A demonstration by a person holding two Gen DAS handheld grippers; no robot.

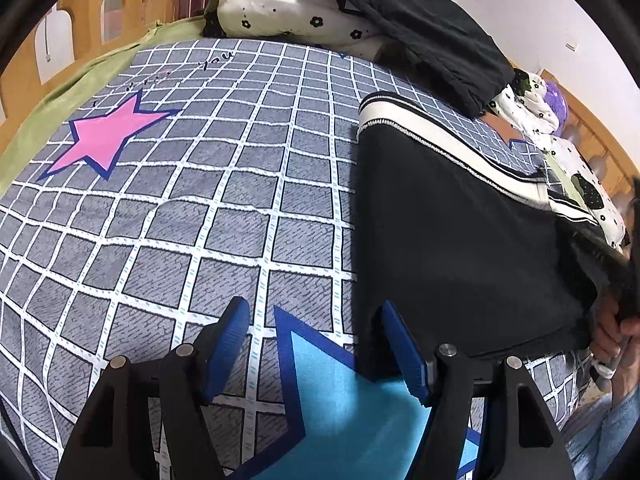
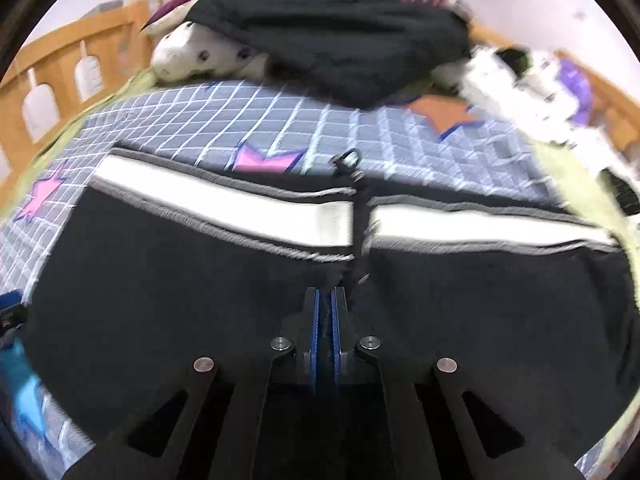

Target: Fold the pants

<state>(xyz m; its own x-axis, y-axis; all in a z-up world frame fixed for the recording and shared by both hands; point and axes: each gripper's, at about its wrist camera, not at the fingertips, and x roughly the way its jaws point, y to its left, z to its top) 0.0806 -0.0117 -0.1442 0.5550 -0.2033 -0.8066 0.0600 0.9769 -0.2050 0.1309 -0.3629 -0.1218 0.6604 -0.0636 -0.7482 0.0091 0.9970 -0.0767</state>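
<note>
The pants (image 1: 460, 248), black with a white striped waistband, lie spread flat on the bed (image 1: 200, 220), which is covered by a grey checked sheet printed with pink and blue stars. In the left wrist view they occupy the right half of the sheet, waistband toward the far side.

The left hand-held gripper (image 1: 316, 344) hovers low over the sheet at the near left corner of the pants, its blue fingers spread apart. The right-side finger sits at the black fabric's edge; whether it touches cannot be told. Nothing is pinched between the fingers; a blue star on the sheet shows in the gap.

The right hand-held gripper (image 2: 326, 312) is pressed together over the middle of the pants, just below the waistband's drawstring. A sliver of black fabric appears between the pads, though the view is motion-blurred and the grip cannot be confirmed.

At the far edge of the bed, a dark garment (image 1: 408, 24) lies on a floral quilt (image 1: 280, 12). A wooden bed rail (image 2: 72, 64) borders the left side
</note>
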